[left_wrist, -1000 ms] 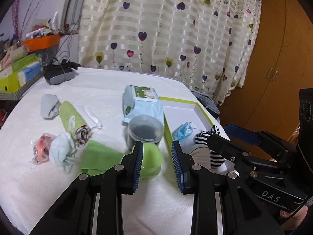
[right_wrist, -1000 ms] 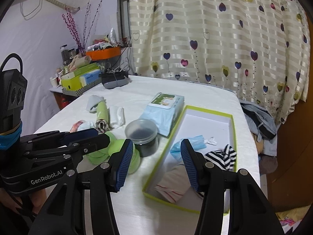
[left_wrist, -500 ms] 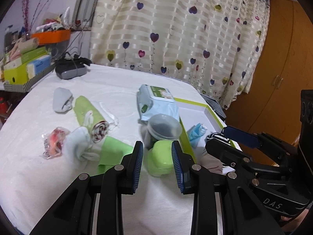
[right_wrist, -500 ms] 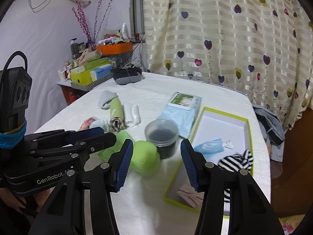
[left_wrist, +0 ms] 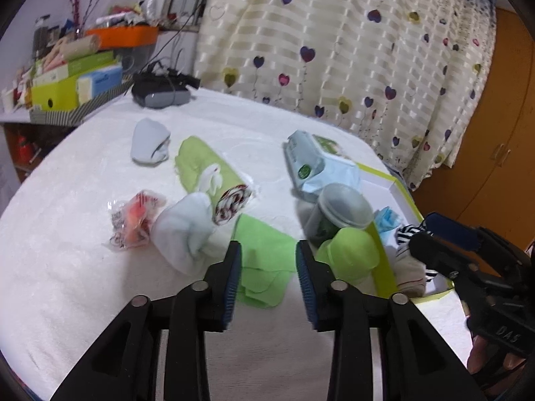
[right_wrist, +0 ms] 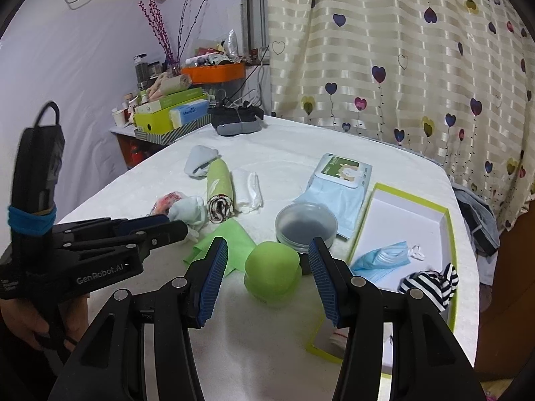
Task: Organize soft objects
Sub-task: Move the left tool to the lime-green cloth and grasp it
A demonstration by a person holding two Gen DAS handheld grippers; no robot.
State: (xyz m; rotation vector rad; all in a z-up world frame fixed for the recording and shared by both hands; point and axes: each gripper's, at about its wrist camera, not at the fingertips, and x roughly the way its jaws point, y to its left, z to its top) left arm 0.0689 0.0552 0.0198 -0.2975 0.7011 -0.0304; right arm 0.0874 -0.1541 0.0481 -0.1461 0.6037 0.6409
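Hovering over the white-covered table (right_wrist: 294, 153), both grippers with blue-padded fingers spread apart and holding nothing. Left gripper (left_wrist: 267, 277) aimed at a flat green cloth (left_wrist: 264, 260) lying straight ahead between its fingertips. Just left of those fingers, a pale blue sock (left_wrist: 184, 230), a crinkly red-and-clear packet (left_wrist: 133, 220) and a rolled green towel (left_wrist: 214, 173); right of them, a green rounded container (left_wrist: 347, 254) touching a lidded grey tub (left_wrist: 341, 210). Right gripper (right_wrist: 267, 280) framing that same green container (right_wrist: 272, 274) between its fingertips, apart from both pads. Beyond its right finger, a green-rimmed white box (right_wrist: 448, 234) holding a blue face mask (right_wrist: 384, 260) and a striped black-and-white sock (right_wrist: 431, 284). Ahead, a pale blue wet-wipes pack (right_wrist: 341, 183) with a green label, print too small to read. "GenRobot.AI" legible on the left gripper body in the right wrist view; "DAS" on the right gripper body in the left wrist view. "Mannlist"-like blue carton lettering on the far shelf blurred.
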